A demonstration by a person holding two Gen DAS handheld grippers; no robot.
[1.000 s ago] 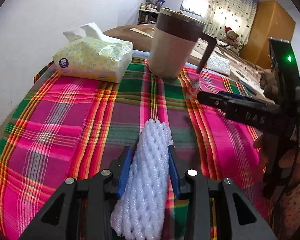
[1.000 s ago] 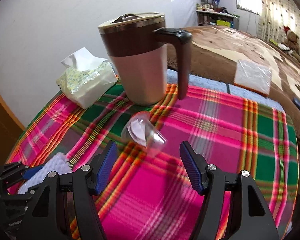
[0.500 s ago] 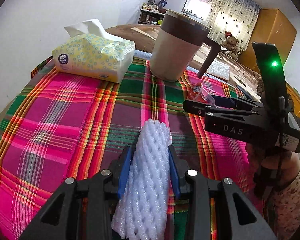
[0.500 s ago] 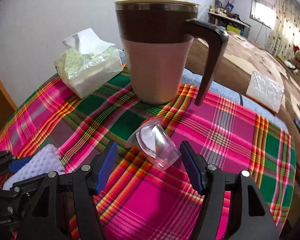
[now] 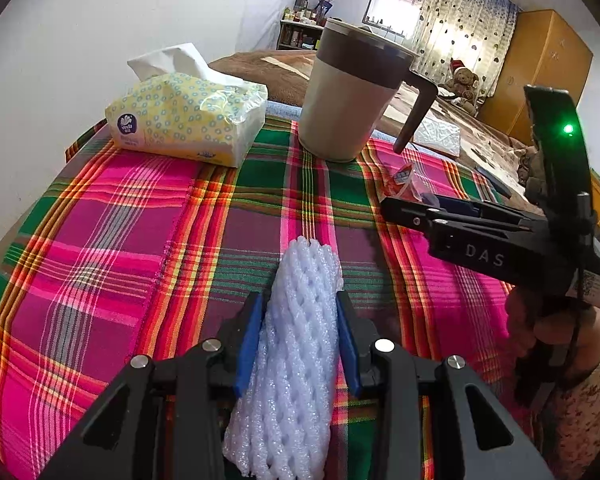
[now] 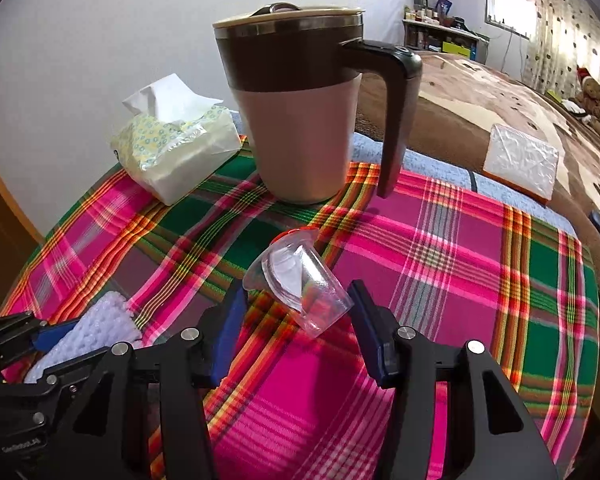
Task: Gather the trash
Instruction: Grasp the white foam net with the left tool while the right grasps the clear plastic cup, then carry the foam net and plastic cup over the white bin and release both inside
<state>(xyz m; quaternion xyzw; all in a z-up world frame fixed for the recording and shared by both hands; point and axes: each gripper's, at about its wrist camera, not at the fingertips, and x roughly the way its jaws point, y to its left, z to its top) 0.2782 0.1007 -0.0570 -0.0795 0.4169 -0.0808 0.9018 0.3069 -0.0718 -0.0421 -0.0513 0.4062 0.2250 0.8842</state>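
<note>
A plaid cloth [image 6: 440, 248] bears a mug [image 6: 300, 120] and tissue pack [image 6: 172, 148]. The left gripper [image 5: 300, 320] clamps white foam netting [image 5: 296, 360]. The right gripper [image 6: 296, 312] (fingers apart) flanks a clear cup [image 6: 300, 284] lying tipped before the mug.

A white foam net sleeve [image 5: 296, 344] stood pinched lengthwise; a clear plastic cup [image 6: 300, 284] lay tipped mid-tablecloth [image 6: 440, 264].
</note>
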